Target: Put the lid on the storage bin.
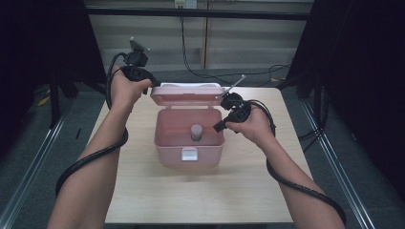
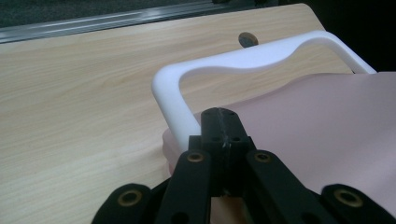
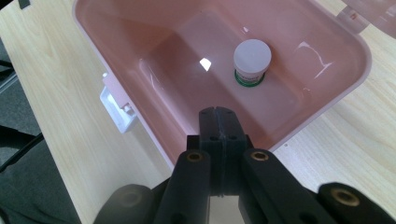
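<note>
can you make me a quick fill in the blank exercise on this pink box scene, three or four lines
1. The pink plastic box sits on the light wooden table with its lid swung ____.
2. Inside the box stands a small jar with a ____ cap.
3. The left tongs are beside the lid's white ____.
4. The right tongs, above the box's rim, have their jaws ____.

Missing words: open; white; handle; shut

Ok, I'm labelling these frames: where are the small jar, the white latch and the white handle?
small jar (image 3: 252, 55), right gripper view, its white cap.
white latch (image 1: 189, 153), high view, its front face.
white handle (image 2: 173, 100), left gripper view, its near upright.
</note>
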A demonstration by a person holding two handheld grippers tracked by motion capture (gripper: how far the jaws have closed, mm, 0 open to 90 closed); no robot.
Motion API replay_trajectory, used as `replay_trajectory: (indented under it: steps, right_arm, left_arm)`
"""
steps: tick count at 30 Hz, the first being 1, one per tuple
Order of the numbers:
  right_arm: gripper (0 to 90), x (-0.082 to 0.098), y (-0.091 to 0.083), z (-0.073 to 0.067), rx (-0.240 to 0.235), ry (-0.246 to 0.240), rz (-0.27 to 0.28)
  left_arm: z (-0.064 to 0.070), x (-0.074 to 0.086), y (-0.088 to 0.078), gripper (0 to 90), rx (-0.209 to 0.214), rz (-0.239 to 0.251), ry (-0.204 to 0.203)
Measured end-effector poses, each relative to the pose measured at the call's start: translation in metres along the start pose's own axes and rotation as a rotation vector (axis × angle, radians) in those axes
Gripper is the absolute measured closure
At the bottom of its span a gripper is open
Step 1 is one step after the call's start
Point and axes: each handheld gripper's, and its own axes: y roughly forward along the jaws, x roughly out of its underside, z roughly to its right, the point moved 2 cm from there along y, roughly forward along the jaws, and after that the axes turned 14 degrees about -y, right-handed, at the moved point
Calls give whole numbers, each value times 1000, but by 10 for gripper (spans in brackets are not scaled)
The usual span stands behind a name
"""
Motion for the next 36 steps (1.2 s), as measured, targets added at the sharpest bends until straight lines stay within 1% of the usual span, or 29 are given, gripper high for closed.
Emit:
replay_trajectory:
  steps: [4, 9, 11, 13, 14, 17, 18, 20, 23, 25, 30, 33, 36]
  right_arm:
    - [900, 1, 0, 1, 2, -1, 1]
    - [900, 1, -1, 1, 4, 2, 9]
    - [900, 2, -1, 0, 4, -1, 8]
    - [900, 3, 0, 0, 9, -3, -6]
    - [900, 4, 0, 0, 5, 2, 4]
    - [900, 7, 0, 0, 0, 4, 10]
    - [900, 8, 0, 0, 1, 2, 12]
    - [900, 9, -1, -1, 0, 2, 13]
    - [900, 10, -2, -2, 1, 3, 17]
    - [900, 11, -2, -2, 2, -2, 18]
    - [900, 17, -1, -3, 0, 3, 22]
    - [900, 20, 0, -5, -6, 2, 25]
    - [900, 21, 2, -6, -7, -1, 21]
  left_arm:
    - [1, 4, 4, 900, 7, -4, 0]
    - [-1, 9, 7, 900, 6, -9, -5]
    - [-2, 10, 8, 900, 10, -11, -9]
    - [-4, 12, 9, 900, 6, -13, -7]
    - [-5, 13, 10, 900, 6, -12, -11]
    - [-6, 15, 12, 900, 6, -10, -15]
    - [-7, 16, 12, 900, 6, -14, -9]
    - [-8, 17, 13, 900, 6, -12, -12]
    - [-9, 18, 14, 875, 5, -9, -20]
    - [-10, 19, 14, 863, 8, -14, -17]
    - [-13, 20, 13, 788, 5, -1, -28]
    - [-15, 22, 12, 763, 1, -8, -31]
    - [-16, 23, 12, 742, -8, -3, -28]
